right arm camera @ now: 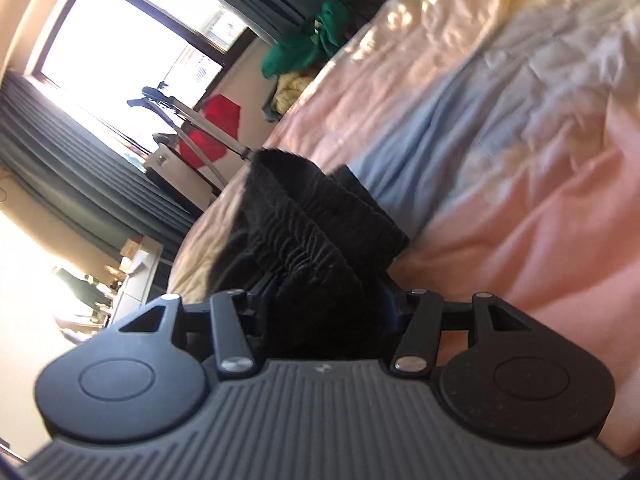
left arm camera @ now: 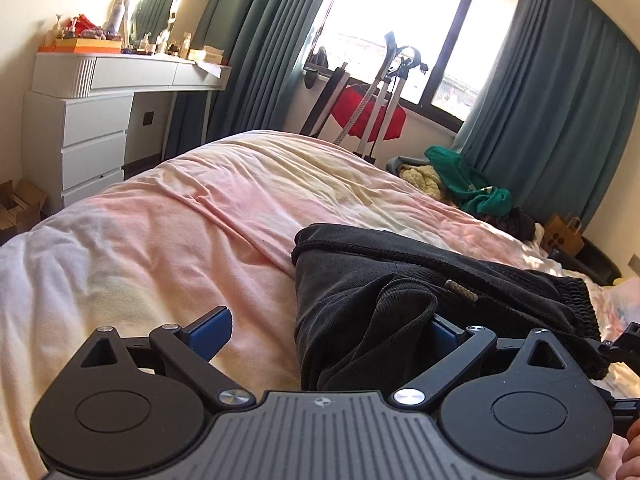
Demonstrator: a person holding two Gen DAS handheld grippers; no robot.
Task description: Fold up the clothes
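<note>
A black garment (left arm camera: 384,280) with a ribbed elastic waistband and a drawstring tip lies bunched on the bed (left arm camera: 180,220), to the right in the left wrist view. My left gripper (left arm camera: 326,336) is open wide. Its left blue pad (left arm camera: 210,334) is bare over the sheet, and a fold of the black cloth drapes over its right finger. In the right wrist view, rolled on its side, the gathered waistband (right arm camera: 304,220) fills the gap between the fingers of my right gripper (right arm camera: 328,292), which is shut on it. Cloth mostly hides the blue pads.
The bed cover (right arm camera: 500,140) is pink, cream and pale blue, and wrinkled. A white dresser (left arm camera: 80,140) stands at the far left. Green and yellow clothes (left arm camera: 468,184) are piled at the bed's far right corner, near a stand with red cloth (left arm camera: 372,112) and a paper bag (left arm camera: 564,232).
</note>
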